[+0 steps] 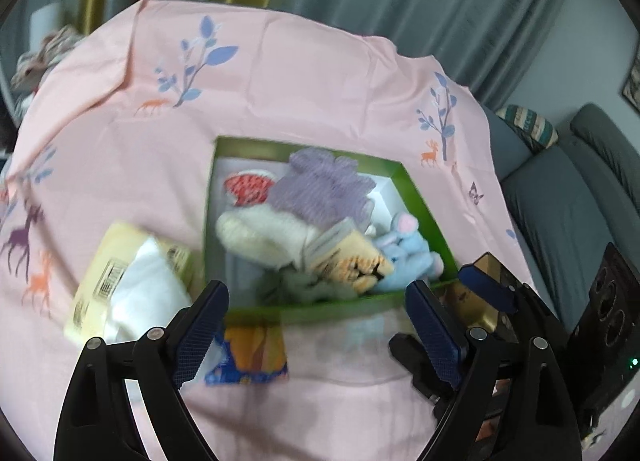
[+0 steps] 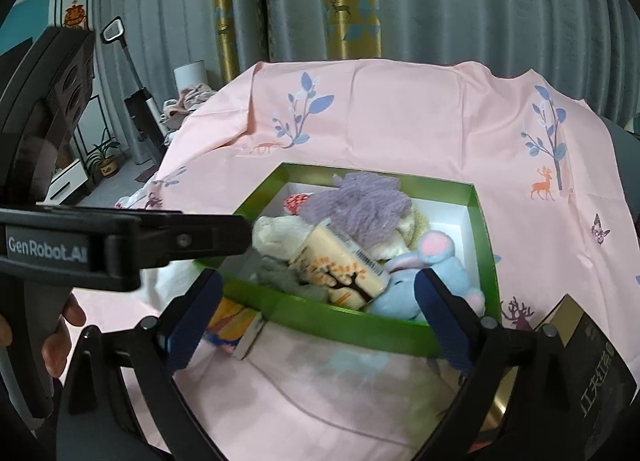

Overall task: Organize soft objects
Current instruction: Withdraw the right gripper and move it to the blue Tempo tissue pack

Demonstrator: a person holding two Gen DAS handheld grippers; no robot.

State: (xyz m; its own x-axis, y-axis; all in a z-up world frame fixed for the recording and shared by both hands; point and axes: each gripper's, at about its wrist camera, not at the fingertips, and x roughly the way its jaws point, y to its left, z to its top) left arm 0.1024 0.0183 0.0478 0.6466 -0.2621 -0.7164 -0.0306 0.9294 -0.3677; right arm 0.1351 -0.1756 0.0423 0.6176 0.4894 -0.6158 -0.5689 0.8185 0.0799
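Pink sheet (image 1: 280,101) covers the surface, with a green box (image 2: 486,245) at its middle already heaped with soft things: purple knit (image 2: 360,197), cream plush (image 1: 260,233), blue mouse (image 2: 436,273). Left of the box lie a tissue pack (image 1: 120,285) and a near orange packet (image 1: 256,357), seemingly left to sort. Left gripper (image 1: 316,337) and right gripper (image 2: 320,321) hover released, holding nothing.

backdrop: grey curtains (image 2: 480,13) (gold panels) | right: grey sofa (image 1: 560,197) | left: potted plant (image 2: 105,159)

Grey cloth (image 2: 288,281) half buried under tissue pack (image 2: 340,265); left-wrist view motion-blurred.
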